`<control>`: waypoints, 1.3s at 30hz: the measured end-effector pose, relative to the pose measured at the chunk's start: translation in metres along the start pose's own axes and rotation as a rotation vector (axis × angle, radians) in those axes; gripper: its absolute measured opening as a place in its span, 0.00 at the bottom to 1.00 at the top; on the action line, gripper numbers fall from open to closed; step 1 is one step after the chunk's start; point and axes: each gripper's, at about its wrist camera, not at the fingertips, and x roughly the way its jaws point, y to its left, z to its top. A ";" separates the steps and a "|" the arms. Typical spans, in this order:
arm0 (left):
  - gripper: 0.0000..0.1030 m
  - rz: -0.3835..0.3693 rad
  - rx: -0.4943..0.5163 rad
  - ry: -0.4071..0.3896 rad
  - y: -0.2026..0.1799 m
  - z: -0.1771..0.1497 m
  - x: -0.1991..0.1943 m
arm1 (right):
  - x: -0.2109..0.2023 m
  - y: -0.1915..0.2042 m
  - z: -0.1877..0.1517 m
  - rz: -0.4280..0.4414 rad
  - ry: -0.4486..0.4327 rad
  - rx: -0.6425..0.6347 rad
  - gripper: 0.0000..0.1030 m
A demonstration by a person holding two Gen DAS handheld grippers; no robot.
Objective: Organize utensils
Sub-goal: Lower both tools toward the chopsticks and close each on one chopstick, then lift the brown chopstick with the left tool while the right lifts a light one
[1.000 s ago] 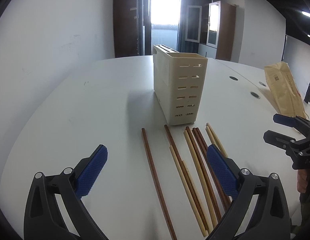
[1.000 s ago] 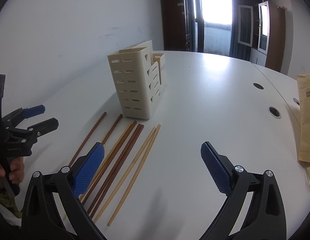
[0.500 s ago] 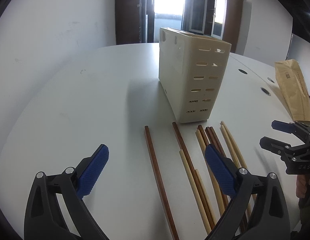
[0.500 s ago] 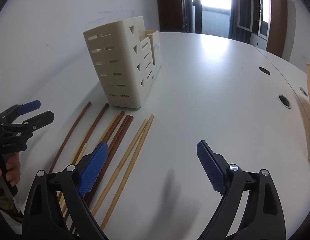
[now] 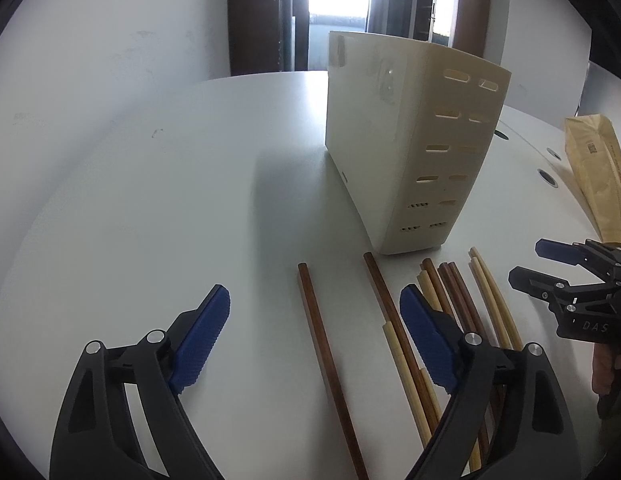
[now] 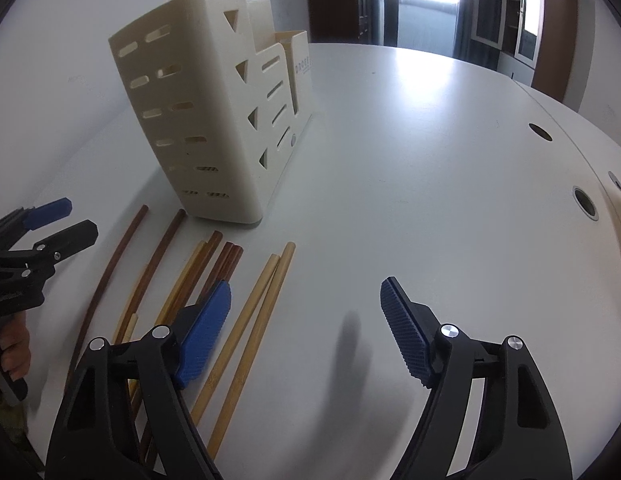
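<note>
The near ends of the brown and pale wooden chopsticks (image 5: 394,332) are running under the left gripper's blue-padded fingers (image 5: 426,344) and off the bottom edge. The cream slotted plastic utensil holder (image 6: 198,120) is hiding its own interior from both views. The tan paper package (image 5: 594,176) is being cut off at the right edge.

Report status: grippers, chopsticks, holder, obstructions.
Left gripper and right gripper empty, jaws closing. Brown and tan wooden chopsticks flat on white table. Cream slotted plastic holder upright, unobstructed.
</note>
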 end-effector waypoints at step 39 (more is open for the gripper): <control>0.06 0.039 0.041 0.178 -0.011 0.020 0.067 | 0.004 0.022 -0.006 0.048 0.078 -0.062 0.07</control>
